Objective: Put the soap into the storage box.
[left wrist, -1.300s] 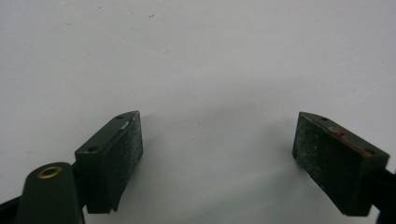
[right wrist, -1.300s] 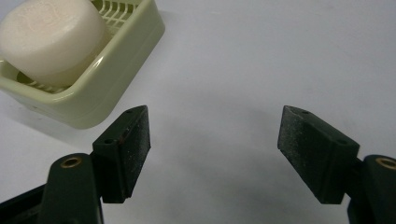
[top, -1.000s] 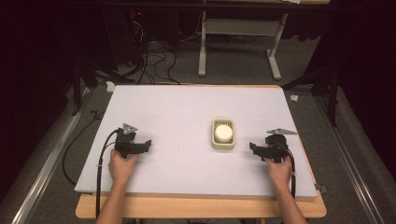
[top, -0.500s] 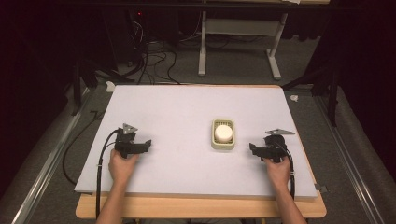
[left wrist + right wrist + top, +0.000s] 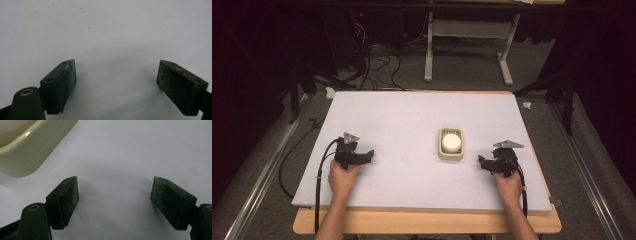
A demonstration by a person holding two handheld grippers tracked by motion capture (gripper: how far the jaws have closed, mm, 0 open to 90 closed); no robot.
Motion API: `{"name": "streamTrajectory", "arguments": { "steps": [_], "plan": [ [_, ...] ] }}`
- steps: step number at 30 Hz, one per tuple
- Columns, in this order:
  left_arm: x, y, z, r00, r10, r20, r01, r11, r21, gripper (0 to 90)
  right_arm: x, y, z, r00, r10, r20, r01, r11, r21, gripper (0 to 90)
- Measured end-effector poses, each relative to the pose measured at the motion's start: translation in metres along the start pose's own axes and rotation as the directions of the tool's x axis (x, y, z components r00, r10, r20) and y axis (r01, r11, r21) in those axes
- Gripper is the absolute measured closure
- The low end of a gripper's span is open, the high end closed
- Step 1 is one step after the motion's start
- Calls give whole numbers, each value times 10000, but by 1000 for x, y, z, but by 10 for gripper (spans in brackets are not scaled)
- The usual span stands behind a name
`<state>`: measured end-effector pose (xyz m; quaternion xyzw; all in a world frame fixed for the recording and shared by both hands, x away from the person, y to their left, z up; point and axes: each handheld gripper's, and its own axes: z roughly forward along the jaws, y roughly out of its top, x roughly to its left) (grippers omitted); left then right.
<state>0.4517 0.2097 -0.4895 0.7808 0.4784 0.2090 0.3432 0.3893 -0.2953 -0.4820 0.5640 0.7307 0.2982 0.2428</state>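
Taking the cream tray as the landmark, one left gripper is seen well to the left of it in the high view, held low over the white table sheet by one hand. In the left gripper view its two jaws are spread wide, with bare sheet between them and nothing gripped; one pad is seen at the left of that view.

One tray is counted, set on the sheet right of the table's middle. One round white object is seen lying inside it; what it is cannot be told.

One right gripper is seen just to the right of the tray and slightly nearer the person, held by the other hand. In the right gripper view its two jaws are likewise spread wide and empty, and a corner of the tray is seen at upper left, apart from the jaws. One grey three-cornered plate is carried on top of each gripper, two in all.
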Motion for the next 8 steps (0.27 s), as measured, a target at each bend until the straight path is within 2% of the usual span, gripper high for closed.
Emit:
{"name": "streamTrajectory", "arguments": {
  "steps": [8],
  "plan": [
    [0, 0, 0, 10000, -3, 3, 3, 10000, -3, 167, -1, -1, 0, 10000, 6, -31, -6, 10000, -57, 229]
  ]
}}
